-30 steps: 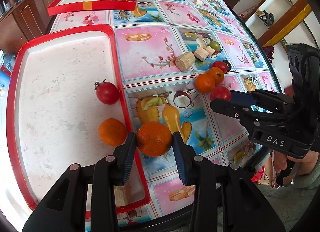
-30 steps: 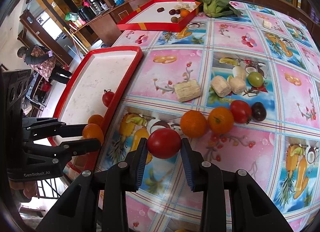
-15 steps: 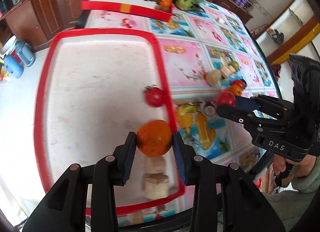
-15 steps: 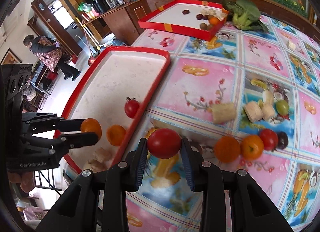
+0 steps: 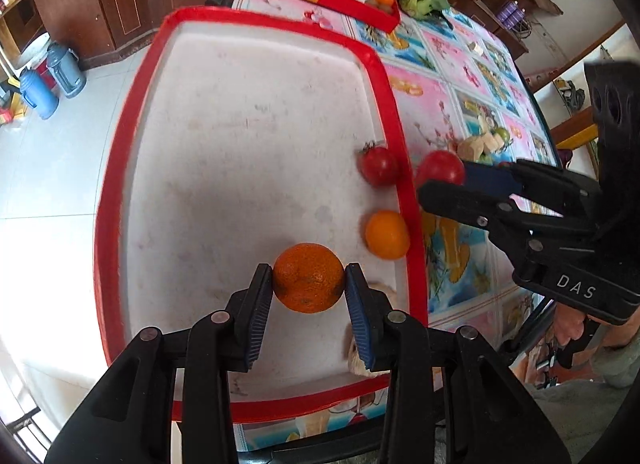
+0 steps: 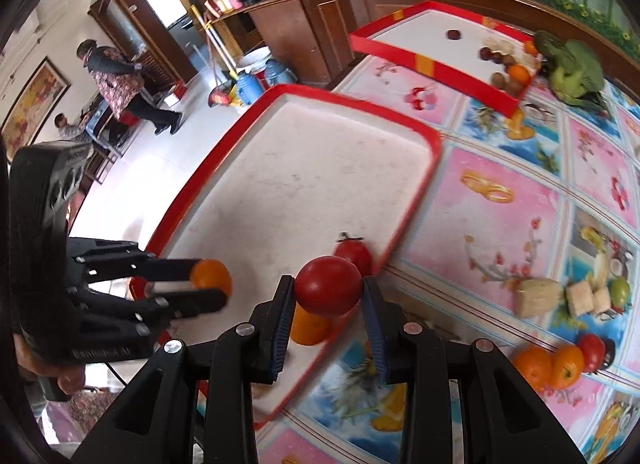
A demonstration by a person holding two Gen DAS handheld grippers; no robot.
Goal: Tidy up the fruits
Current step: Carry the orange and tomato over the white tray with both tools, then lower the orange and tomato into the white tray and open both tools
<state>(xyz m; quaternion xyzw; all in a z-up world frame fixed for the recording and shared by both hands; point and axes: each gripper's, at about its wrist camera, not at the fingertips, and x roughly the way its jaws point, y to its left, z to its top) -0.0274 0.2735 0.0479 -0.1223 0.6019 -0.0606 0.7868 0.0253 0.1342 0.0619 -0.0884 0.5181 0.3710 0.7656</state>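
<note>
My left gripper (image 5: 308, 288) is shut on an orange (image 5: 309, 278) and holds it above the near part of the red-rimmed white tray (image 5: 248, 136). My right gripper (image 6: 326, 298) is shut on a red tomato (image 6: 329, 285) over the tray's right rim (image 6: 404, 220). A second tomato (image 5: 378, 166) and a second orange (image 5: 387, 235) lie in the tray by that rim. In the right wrist view the left gripper (image 6: 208, 284) shows at left with its orange (image 6: 212, 276). Two oranges (image 6: 550, 366) and a tomato (image 6: 592, 346) lie on the tablecloth.
A second red tray (image 6: 404, 52) with small fruits stands at the far end, beside a green leafy vegetable (image 6: 572, 68). Pale food chunks (image 6: 536, 296) and a green fruit (image 6: 620, 290) lie on the patterned tablecloth. Pale chunks (image 5: 362, 356) sit in the near tray corner.
Both grippers have moved left with their fruit. The left one now holds its orange over the tray's middle, the right one has brought the tomato to the tray's right rim.
</note>
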